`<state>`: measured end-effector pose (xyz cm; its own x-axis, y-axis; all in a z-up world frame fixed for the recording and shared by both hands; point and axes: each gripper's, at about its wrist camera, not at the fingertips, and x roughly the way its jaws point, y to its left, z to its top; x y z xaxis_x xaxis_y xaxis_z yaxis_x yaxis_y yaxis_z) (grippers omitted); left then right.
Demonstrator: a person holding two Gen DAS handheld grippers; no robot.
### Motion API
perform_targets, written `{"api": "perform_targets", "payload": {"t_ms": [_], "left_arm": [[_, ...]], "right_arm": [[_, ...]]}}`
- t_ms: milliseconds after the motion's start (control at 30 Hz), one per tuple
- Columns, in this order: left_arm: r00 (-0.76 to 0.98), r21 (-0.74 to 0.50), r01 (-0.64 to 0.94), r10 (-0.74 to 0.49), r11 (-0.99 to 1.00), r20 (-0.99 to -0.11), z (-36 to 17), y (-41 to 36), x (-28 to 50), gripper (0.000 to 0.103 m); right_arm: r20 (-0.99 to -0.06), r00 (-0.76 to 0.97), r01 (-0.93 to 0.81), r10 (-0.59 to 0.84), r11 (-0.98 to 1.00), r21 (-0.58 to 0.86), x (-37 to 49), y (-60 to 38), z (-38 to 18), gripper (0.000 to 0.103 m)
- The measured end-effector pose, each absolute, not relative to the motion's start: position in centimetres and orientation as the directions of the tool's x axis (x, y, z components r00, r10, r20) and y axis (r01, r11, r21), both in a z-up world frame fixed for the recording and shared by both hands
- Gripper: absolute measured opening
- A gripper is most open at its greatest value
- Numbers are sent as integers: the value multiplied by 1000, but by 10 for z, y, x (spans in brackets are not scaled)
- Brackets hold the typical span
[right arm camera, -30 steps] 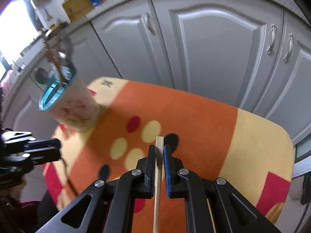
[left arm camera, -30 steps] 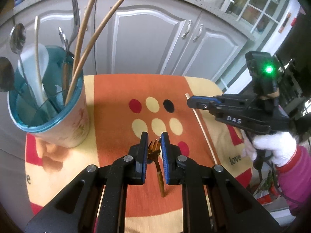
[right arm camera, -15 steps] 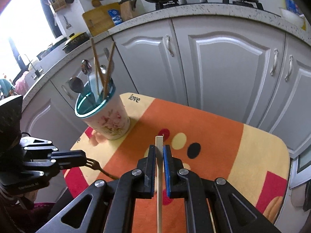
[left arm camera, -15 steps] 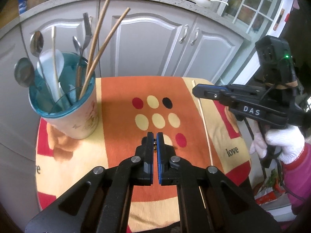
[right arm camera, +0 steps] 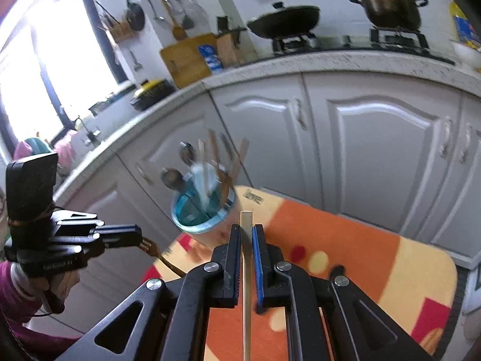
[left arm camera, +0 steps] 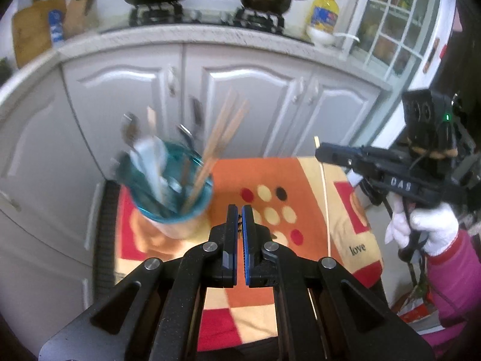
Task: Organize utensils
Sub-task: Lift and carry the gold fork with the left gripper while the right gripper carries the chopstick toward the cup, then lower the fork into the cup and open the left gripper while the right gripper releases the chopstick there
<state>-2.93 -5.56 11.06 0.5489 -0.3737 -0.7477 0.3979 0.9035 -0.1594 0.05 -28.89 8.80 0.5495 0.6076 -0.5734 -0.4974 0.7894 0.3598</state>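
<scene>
Currently two utensils are held above the table covered with an orange, red and cream patterned cloth [left arm camera: 228, 174]: the left gripper [right arm camera: 136, 236] has its jaws clamped on a bronze-coloured metal fork [right arm camera: 150, 246], and the right gripper [right arm camera: 246, 242] has its jaws clamped on a pale wooden chopstick [right arm camera: 246, 270]. Both are judged to be bound for the teal-rimmed floral cup [left arm camera: 168, 198] near the table's far left corner, already crowded with spoons, a fork and chopsticks. One item is best lowered at a time, tipped upright and released only once its end is inside the rim, in a gap between the standing handles, so that the cup is not knocked. Motion blur smears the cup and its contents, so they cannot be counted. In the left wrist view only dark tine tips show between the jaws, and the fork's handle is hidden.
</scene>
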Motion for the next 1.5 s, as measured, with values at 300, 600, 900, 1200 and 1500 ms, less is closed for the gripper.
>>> {"api": "perform_targets", "payload": {"t_ms": [300,600,900,1200,1500], "left_arm": [[661,7,329,-225,944,-716,172,-5,-4,1],[638,95,309,-132,946,-758,146,3,38,1],[587,88,305,-115,948,-801,110,2,60,1],[563,76,305,-115,949,-818,87,-4,67,1],[540,38,276,-123,960,-833,71,-8,68,1]], "right_arm": [[-460,581,-583,672,738,341,32,-217,144,7],[-420,637,-586,646,760,282,91,-155,152,7],[-381,716,-561,586,807,186,117,-127,127,7],[-410,715,-559,567,815,152,122,-121,102,7],[-511,643,-582,570,798,159,113,-129,94,7]]}}
